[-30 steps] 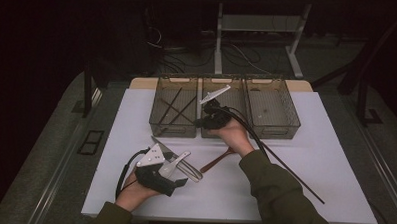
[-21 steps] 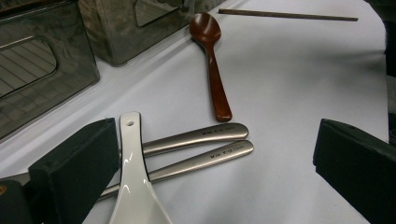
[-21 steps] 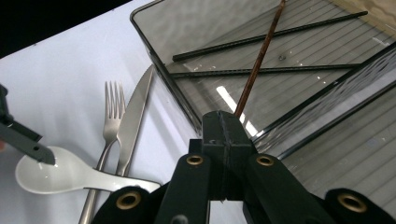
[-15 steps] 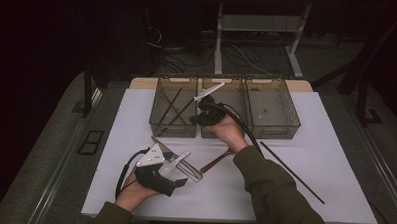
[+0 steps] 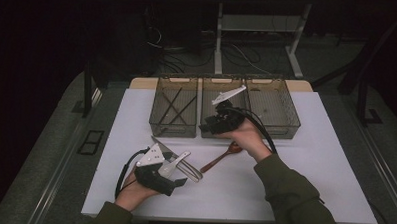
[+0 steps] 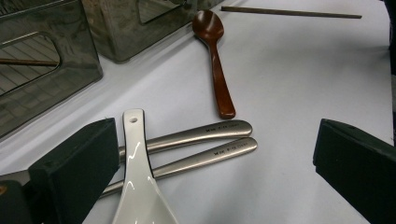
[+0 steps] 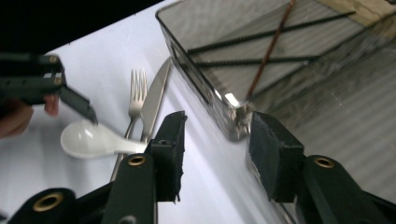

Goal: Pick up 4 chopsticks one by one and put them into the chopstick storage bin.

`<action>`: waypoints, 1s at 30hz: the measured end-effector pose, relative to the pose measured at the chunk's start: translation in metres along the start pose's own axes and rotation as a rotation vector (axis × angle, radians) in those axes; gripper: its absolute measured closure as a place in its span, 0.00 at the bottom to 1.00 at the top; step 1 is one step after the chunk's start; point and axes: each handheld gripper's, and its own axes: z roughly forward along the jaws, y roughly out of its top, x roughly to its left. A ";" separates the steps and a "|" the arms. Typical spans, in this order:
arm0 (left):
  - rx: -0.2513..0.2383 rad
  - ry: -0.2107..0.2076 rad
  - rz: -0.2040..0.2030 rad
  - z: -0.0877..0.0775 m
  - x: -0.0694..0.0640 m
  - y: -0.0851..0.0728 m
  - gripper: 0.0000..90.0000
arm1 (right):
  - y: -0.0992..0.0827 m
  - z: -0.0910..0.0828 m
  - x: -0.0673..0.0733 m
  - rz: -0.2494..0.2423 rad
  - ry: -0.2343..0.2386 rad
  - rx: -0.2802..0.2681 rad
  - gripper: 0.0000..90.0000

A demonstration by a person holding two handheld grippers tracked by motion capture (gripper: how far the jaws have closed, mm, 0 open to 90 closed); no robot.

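My right gripper [image 5: 217, 123] hovers at the front rim of the middle mesh basket [image 5: 207, 95]. Its jaws have just been opening, and in the right gripper view [image 7: 219, 126] nothing sits between them; the basket corner lies below. A brown chopstick [image 7: 271, 51] rests across black ones in the left basket [image 5: 159, 108]. My left gripper [image 5: 177, 174] rests near the table's front, open [image 6: 215, 154], over a white spoon [image 6: 135, 158] and two metal handles [image 6: 205, 142]. A wooden spoon [image 5: 220, 159] lies between the hands.
A third mesh basket [image 5: 286, 112] stands at the right of the row. A fork [image 7: 135, 93] and a knife [image 7: 156, 98] lie beside the white spoon. One loose chopstick [image 6: 289, 12] lies on the white table [image 5: 325, 161] past the wooden spoon.
The right hand has shifted a little to the right along the baskets' front. The left hand has stayed where it was.
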 end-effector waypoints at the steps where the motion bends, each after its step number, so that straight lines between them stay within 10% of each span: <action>1: 0.000 0.001 -0.002 0.000 0.000 0.000 0.00 | -0.004 -0.004 -0.001 0.001 0.000 -0.001 0.59; 30: 0.012 0.008 -0.009 -0.001 0.002 -0.002 0.00 | -0.116 -0.098 -0.021 0.088 -0.155 0.169 0.60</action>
